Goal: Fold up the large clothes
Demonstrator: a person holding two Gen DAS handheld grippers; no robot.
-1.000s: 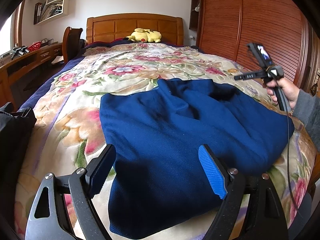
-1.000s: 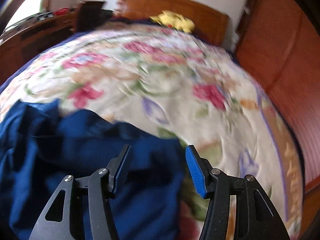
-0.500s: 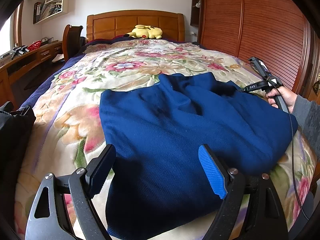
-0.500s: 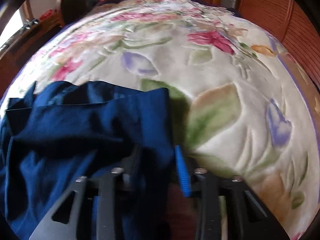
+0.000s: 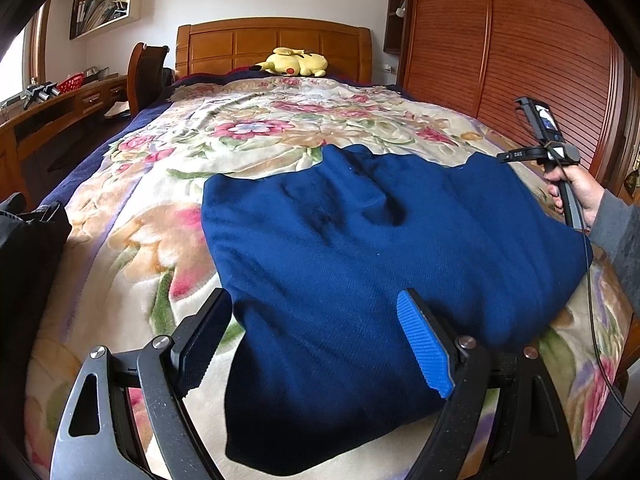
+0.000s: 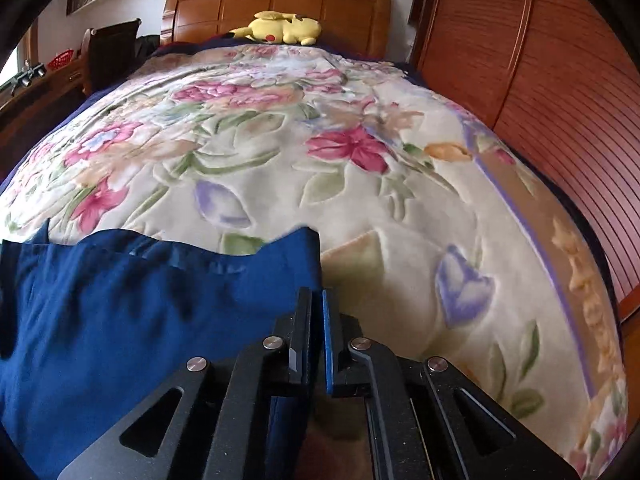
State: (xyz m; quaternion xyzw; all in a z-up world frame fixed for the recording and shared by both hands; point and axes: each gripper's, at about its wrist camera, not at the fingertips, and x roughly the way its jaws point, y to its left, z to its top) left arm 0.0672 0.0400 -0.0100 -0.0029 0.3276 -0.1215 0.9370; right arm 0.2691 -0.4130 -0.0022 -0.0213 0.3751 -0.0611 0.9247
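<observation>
While lying rumpled on floral blanket point(image 5: 152, 240), blue garment point(image 5: 380, 248), corner raised

Count on inspection: one dark blue knitted garment point(image 5: 380, 248), one cream floral plush blanket point(image 5: 256, 136), one yellow plush toy with red cheek patches point(image 5: 294, 62) and one panelled wooden headboard point(image 5: 276, 46). Two black two-finger grippers are present, the left gripper point(image 5: 316, 336) and the right gripper point(image 6: 317, 304). Also noted: one red mesh basket point(image 5: 71, 81), one dark-backed wooden chair point(image 5: 146, 70) and one white wall shelf of books point(image 5: 106, 8).
</observation>
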